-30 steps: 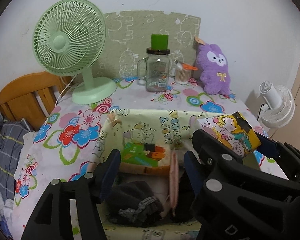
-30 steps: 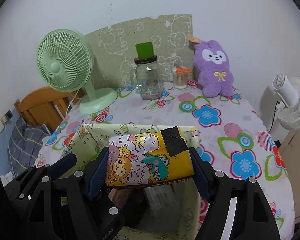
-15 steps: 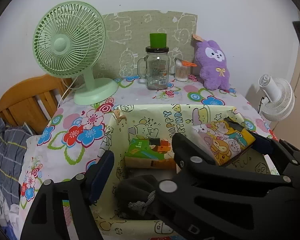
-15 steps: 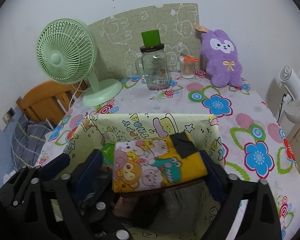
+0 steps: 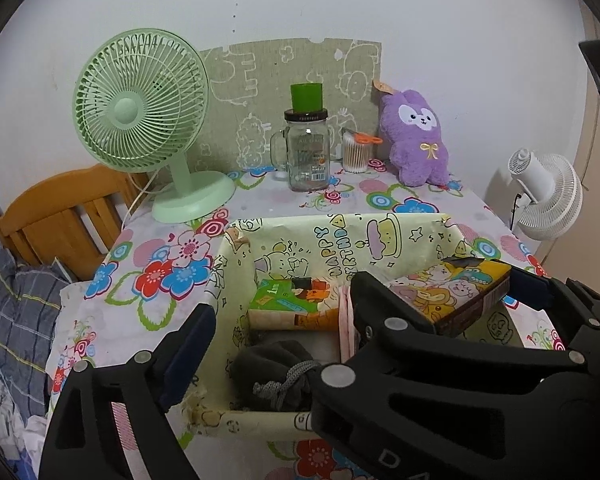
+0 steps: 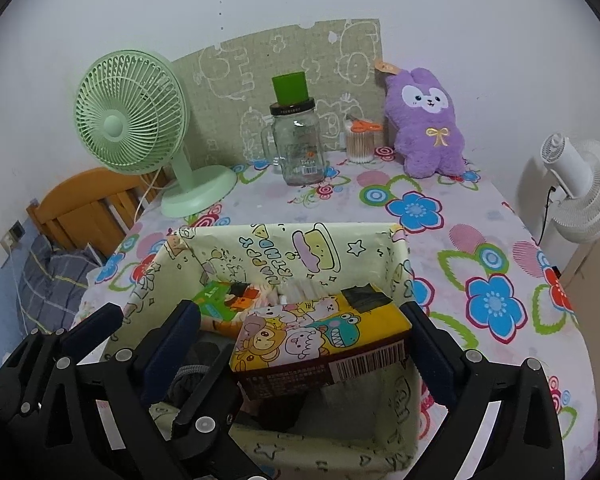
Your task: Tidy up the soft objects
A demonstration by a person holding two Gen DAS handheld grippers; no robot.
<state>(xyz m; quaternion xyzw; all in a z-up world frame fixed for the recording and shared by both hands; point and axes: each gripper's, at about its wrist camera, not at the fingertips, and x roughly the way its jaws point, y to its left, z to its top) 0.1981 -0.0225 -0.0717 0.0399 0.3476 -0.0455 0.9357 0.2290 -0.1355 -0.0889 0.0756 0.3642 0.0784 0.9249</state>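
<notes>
A yellow cartoon-print tissue pack [image 6: 320, 334] sits between the fingers of my right gripper [image 6: 304, 340], tilted over the right half of the pale yellow fabric storage box [image 6: 284, 248]. The right jaws stand spread wider than the pack. The pack also shows in the left wrist view [image 5: 456, 292]. In the box [image 5: 332, 232] lie a green tissue pack [image 5: 290, 304], a pink item [image 5: 345, 320] and a dark drawstring pouch [image 5: 276, 372]. My left gripper [image 5: 276, 340] is open and empty at the box's near left. A purple plush rabbit [image 6: 426, 122] sits at the back right.
A green desk fan [image 5: 140, 112] stands back left; a glass mug jar with a green cup on it [image 5: 306, 148] and a cotton swab jar [image 5: 356, 156] stand back centre. A white fan [image 5: 548, 196] is off the table's right edge. A wooden chair [image 5: 64, 216] stands at left.
The right gripper lowered the yellow pack into the box and its jaws spread apart around it. The left gripper pulled back toward the box's near edge.
</notes>
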